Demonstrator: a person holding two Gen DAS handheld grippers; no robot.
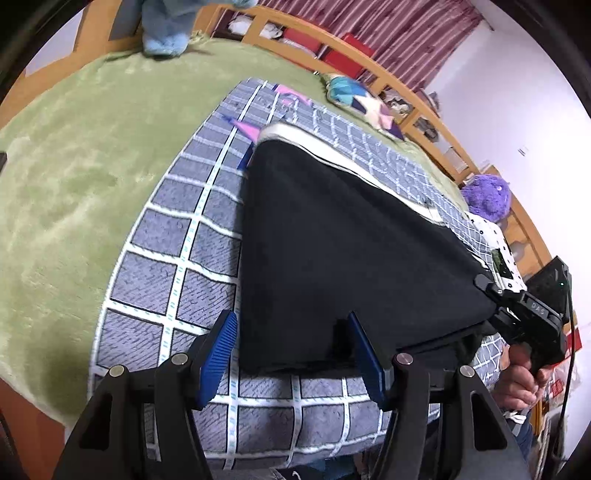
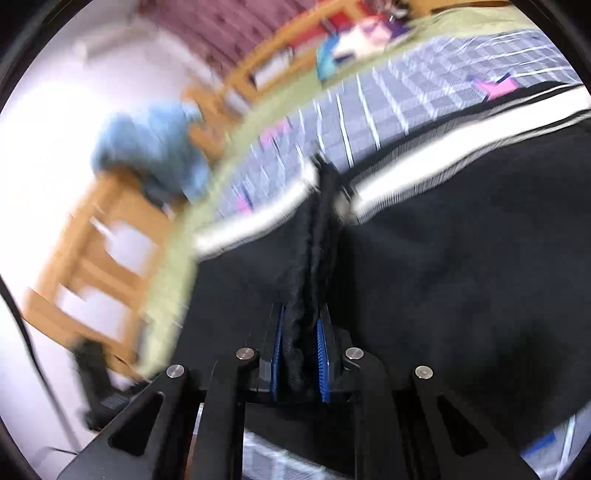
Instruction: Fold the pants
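Note:
The black pants (image 1: 332,240) with a white side stripe lie on a grey checked cloth (image 1: 177,236) on the bed. My left gripper (image 1: 291,339) is open, its blue pads on either side of the pants' near left corner, just above the cloth. My right gripper (image 1: 491,291) shows in the left wrist view at the pants' right corner, held by a hand. In the blurred right wrist view the right gripper (image 2: 300,332) is shut on a bunched fold of the black pants (image 2: 461,258), lifting it.
A green blanket (image 1: 74,155) covers the bed beyond the checked cloth. A blue plush (image 1: 166,33), a patterned cushion (image 1: 354,96) and a purple plush (image 1: 485,197) sit along the wooden bed rail (image 1: 399,85).

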